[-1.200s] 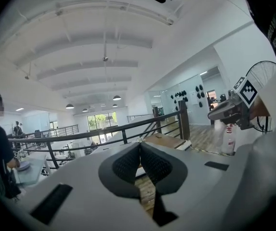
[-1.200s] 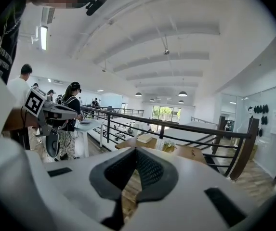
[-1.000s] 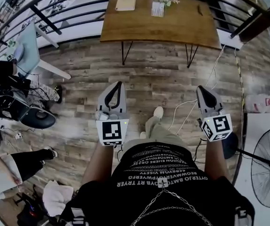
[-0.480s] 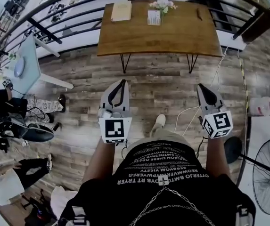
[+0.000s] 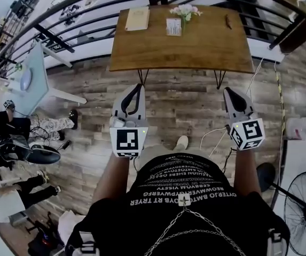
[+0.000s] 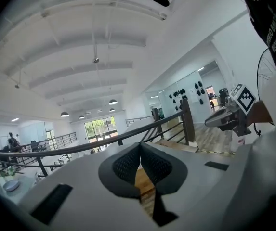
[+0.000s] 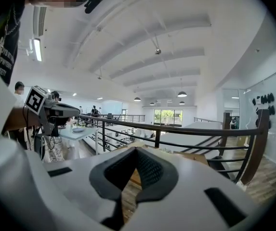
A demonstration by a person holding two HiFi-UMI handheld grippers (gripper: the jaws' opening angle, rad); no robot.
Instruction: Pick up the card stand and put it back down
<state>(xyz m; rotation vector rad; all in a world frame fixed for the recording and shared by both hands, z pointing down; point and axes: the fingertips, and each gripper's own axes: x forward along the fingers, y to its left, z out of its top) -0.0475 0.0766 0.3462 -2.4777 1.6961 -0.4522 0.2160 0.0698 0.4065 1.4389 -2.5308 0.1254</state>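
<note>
Stand: I see the stand (image 5: 173, 26) upright at upper centre of the head view, on the far half of the table (image 5: 201, 52), untouched.
Neighbours: flowers (image 5: 185, 10) just behind it; notebook (image 5: 136, 18) to its left and pen (image 5: 228, 21) to its right, both well apart from it.
Railing: the railing (image 5: 88, 5) runs behind the table across the top of the frame.
Left gripper: the left gripper (image 5: 135, 89) is at mid-frame left, over the floor (image 5: 185, 108) just short of the table's near edge. Jaws together, nothing between them.
Right gripper: the right gripper (image 5: 229, 93) is at mid-frame right, also short of the table. Jaws together, empty.
Reason for posture: I judge this as the approach. Both tools are carried level and closed because the stand is out of reach.
Change from earlier frame: the table sits lower and larger, the grippers higher in frame. The jaws are closed as before.
</note>
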